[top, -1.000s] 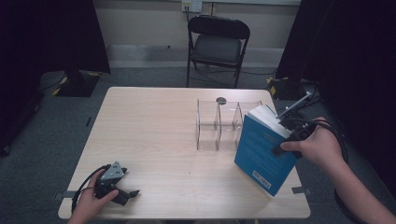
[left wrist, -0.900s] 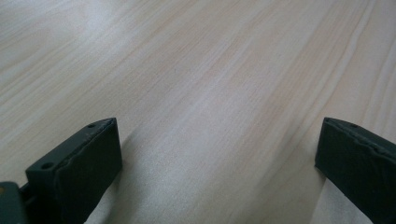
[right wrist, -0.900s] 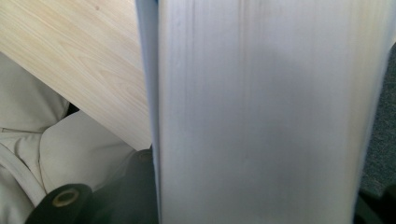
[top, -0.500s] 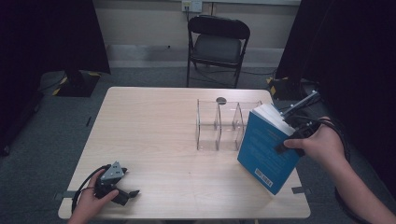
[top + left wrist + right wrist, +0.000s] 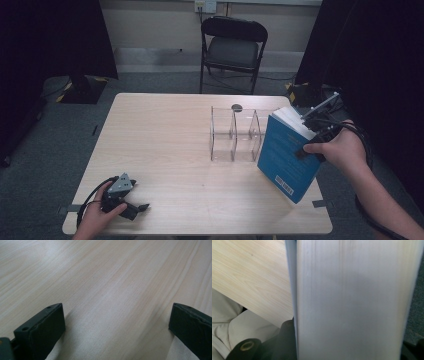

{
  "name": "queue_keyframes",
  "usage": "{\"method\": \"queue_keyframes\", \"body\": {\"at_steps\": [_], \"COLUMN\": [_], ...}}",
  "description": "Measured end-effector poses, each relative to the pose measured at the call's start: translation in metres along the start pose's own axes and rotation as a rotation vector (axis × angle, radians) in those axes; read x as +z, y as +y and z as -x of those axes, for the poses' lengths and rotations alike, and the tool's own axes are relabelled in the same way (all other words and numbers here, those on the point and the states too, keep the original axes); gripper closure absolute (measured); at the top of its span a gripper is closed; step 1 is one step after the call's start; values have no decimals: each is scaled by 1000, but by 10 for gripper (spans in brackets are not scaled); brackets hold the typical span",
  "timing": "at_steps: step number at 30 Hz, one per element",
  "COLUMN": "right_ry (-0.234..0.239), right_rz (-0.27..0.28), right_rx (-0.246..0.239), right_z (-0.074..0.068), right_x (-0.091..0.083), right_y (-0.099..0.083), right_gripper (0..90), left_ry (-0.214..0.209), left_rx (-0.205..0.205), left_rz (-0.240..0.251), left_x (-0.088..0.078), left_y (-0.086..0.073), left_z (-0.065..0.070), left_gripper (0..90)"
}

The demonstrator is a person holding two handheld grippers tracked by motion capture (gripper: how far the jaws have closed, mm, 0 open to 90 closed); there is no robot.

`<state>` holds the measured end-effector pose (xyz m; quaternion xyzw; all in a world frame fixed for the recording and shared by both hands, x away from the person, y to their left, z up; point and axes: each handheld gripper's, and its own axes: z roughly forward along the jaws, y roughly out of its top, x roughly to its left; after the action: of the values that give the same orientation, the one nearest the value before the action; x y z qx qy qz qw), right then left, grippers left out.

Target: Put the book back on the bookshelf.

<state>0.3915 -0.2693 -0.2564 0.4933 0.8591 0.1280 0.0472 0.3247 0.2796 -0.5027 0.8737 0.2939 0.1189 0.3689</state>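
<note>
**One thick book gripped at the table's right edge**

One blue book (image 5: 289, 159) is tilting above the table's (image 5: 165, 145) right edge, just beside the clear acrylic divider rack (image 5: 235, 133). The right gripper (image 5: 311, 146) is clamping it across the pages. The left gripper (image 5: 131, 206) is resting near the front-left corner, jaws spread wide and holding nothing.

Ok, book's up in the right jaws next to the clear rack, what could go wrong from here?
1. The blue book hangs tilted with its lower corner past the table edge; if the right gripper's hold on the thick page block slips, it may fall to the floor.
2. It sits close beside the clear divider rack; a swing could knock that light rack.
3. The left gripper rests far off, jaws open, too distant to steady anything.
</note>
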Motion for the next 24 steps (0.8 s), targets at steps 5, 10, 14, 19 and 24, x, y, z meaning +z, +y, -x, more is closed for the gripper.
{"method": "queue_keyframes", "body": {"at_steps": [5, 10, 14, 19, 24], "right_ry": [-6, -12, -21, -26, -34], "right_rz": [-5, -11, -13, -12, -15], "right_rx": [23, 47, 49, 65, 76], "right_z": [2, 4, 7, 12, 14], "right_x": [2, 4, 5, 5, 5], "right_y": [5, 9, 11, 13, 16], "right_gripper": [616, 617, 616, 617, 616], "left_ry": [0, 0, 0, 0, -1], "left_rx": [0, 0, -1, -1, -1], "left_rz": [0, 0, 0, 0, 0], "left_x": [0, 0, 0, 0, 0], "left_y": [0, 0, 0, 0, 0], "left_z": [0, 0, 0, 0, 0], "left_gripper": [0, 0, 0, 0, 0]}}
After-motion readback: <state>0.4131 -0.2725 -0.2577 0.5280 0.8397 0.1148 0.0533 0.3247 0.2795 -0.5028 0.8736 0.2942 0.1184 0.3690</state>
